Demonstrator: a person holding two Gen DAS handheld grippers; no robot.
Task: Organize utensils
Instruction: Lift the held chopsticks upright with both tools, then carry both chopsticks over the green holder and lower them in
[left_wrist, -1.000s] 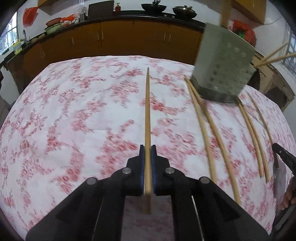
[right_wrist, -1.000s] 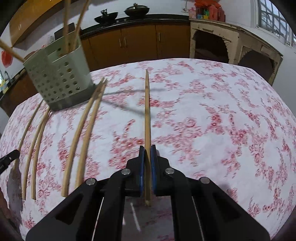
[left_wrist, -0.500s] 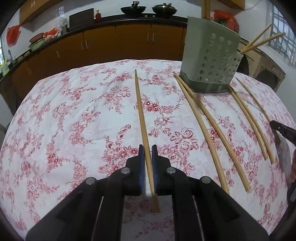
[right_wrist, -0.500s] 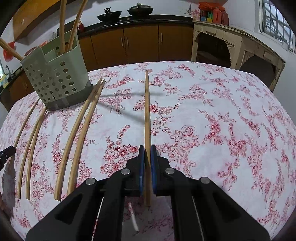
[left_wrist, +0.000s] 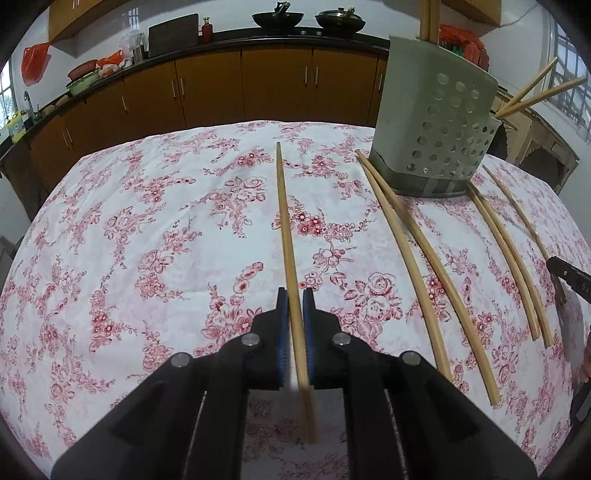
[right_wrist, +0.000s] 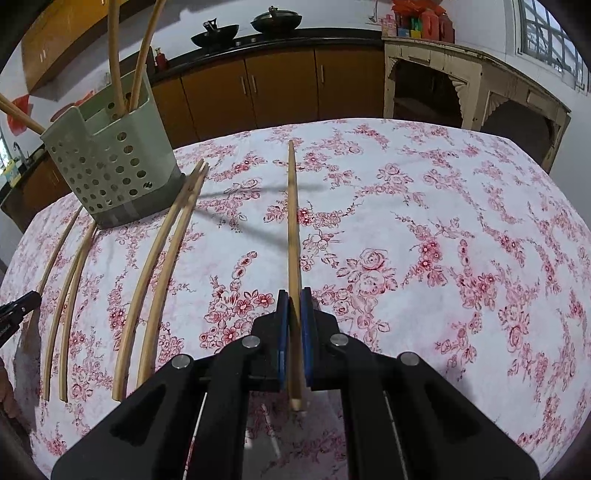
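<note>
My left gripper (left_wrist: 294, 299) is shut on a wooden chopstick (left_wrist: 286, 229) that points forward over the floral tablecloth. My right gripper (right_wrist: 294, 299) is shut on another chopstick (right_wrist: 293, 221), also pointing forward. A pale green perforated utensil holder (left_wrist: 432, 136) stands at the back of the table with chopsticks standing in it; it also shows in the right wrist view (right_wrist: 110, 158). Several loose chopsticks (left_wrist: 413, 254) lie on the cloth in front of the holder, also in the right wrist view (right_wrist: 159, 269).
The table carries a pink floral cloth (left_wrist: 147, 240). Brown kitchen cabinets (left_wrist: 221, 92) with pans on the counter run behind it. The other gripper's tip shows at the right edge (left_wrist: 569, 277) of the left view and at the left edge (right_wrist: 18, 306) of the right view.
The left gripper's view has swung so the holder sits nearer and more upright. The left chopstick now sits slightly tilted in the jaws. The right gripper has barely moved.
</note>
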